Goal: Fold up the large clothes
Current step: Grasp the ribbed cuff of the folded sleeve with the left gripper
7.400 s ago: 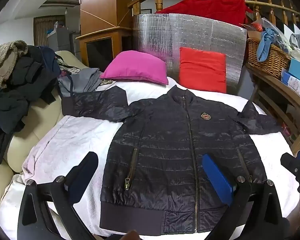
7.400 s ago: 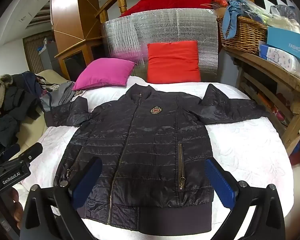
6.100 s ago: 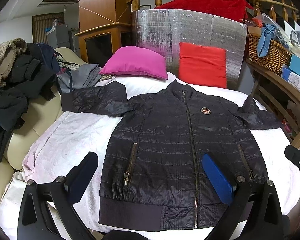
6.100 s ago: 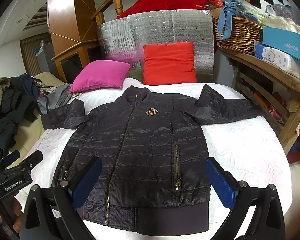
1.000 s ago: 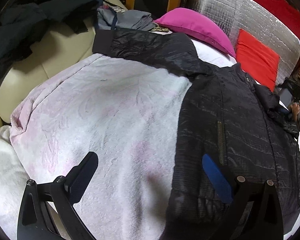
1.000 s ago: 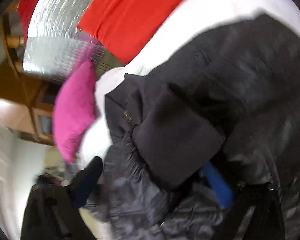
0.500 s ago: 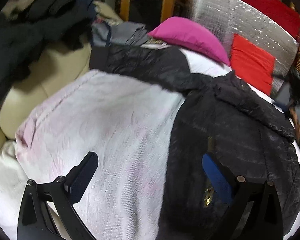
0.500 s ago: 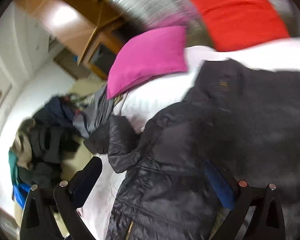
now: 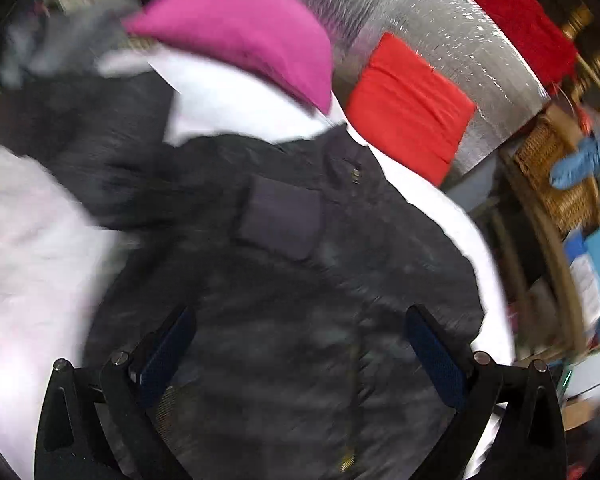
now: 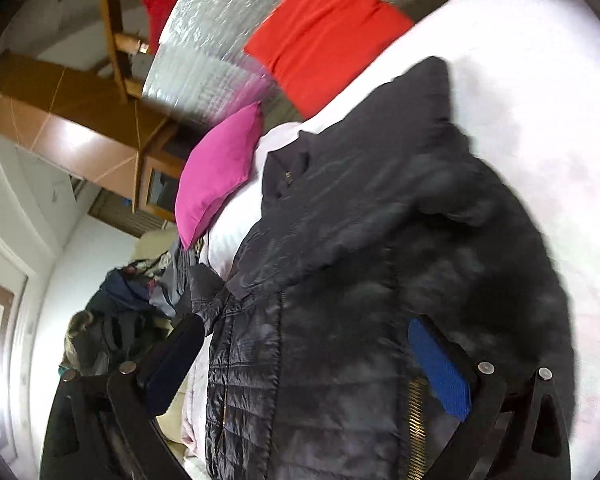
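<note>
Now one sleeve lies folded across the jacket on the white bed; both claws, left and right, gape empty.

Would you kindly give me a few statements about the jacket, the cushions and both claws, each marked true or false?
1. One sleeve of the black jacket lies folded across its chest, cuff near the collar. True.
2. The left claw is clamped on the jacket's hem. False: its fingers stand wide apart, holding nothing.
3. The pink cushion lies beside the red cushion at the head of the bed. True.
4. The right claw grips the red cushion. False: it is open above the jacket.
5. The jacket is zipped shut. True.
</note>
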Motion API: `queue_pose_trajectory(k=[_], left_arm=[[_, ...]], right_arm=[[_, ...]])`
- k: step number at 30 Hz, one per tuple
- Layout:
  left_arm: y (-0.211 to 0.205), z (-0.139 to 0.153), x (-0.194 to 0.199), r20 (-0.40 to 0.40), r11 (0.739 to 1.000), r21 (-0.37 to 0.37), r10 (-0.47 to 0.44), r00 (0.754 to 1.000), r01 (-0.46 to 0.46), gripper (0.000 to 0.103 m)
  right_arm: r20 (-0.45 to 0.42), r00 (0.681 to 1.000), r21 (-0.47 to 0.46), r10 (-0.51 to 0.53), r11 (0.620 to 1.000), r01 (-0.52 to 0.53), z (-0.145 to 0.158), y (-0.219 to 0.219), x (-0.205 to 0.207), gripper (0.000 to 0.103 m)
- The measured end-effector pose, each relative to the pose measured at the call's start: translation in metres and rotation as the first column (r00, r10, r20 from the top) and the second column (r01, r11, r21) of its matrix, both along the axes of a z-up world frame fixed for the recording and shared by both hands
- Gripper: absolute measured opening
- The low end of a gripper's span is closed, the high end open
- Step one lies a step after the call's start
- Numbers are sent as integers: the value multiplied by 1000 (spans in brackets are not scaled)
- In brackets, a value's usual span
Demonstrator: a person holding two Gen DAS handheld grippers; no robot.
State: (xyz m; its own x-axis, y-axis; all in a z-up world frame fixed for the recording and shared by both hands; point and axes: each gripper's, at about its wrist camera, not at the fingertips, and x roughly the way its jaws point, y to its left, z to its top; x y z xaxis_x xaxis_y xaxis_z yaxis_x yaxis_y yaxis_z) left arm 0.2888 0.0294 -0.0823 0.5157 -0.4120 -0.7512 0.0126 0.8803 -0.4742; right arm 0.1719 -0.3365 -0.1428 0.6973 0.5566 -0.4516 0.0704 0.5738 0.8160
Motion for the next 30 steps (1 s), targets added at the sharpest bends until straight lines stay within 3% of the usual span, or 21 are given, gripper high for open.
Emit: queue_pose_trajectory(k=[8,12,13,15,16,17,18,21,23,25,28,30], left_arm=[[-15,-64,82,-168,980,-159,93,981,-121,102],[-16,-75,92,-165,966,-206,121,979,-154,101],[-15,-77,93,-164,964,-210,129,978,-162,92],[-11,-82,96,-184,958,-210,156,971,-194,62],[-10,-85,100,-200,961,-187,165,966,-203,20],[-8,-86,99,-209,961,-189,163,964,-203,12],[-6,-83,98,-189,960,-188,170,967,-206,12],[-8,-51,81,-34,979,-111,171,985,-173,11],[-9,-34,63,59,981,-91,179,982,-174,11],[-14,-37,62,66,986,-59,161,985,-158,12],[-22,-53,67,33,989,-6,151,988,-150,11],[-22,-55,66,27,988,-9,156,987,-156,11]], right_arm=[[15,999,22,-47,999,47,-7,-35,-35,103],[11,999,20,-52,998,51,-9,-39,-35,103],[12,999,18,-52,999,52,-9,-39,-34,103],[12,999,5,-53,999,53,-9,-37,-34,103],[9,999,-4,-52,999,52,-9,-36,-33,103],[4,999,-10,-52,999,52,-10,-36,-32,103],[-1,999,-14,-52,999,52,-11,-36,-31,103],[1,998,-33,-67,997,67,-6,-40,-27,103],[9,997,-45,-83,996,83,0,-46,-22,103],[3,996,-28,-90,996,90,4,-49,-15,103],[-1,1000,124,-27,992,27,1,-41,6,103],[-18,999,169,-27,985,30,-4,-32,25,103]])
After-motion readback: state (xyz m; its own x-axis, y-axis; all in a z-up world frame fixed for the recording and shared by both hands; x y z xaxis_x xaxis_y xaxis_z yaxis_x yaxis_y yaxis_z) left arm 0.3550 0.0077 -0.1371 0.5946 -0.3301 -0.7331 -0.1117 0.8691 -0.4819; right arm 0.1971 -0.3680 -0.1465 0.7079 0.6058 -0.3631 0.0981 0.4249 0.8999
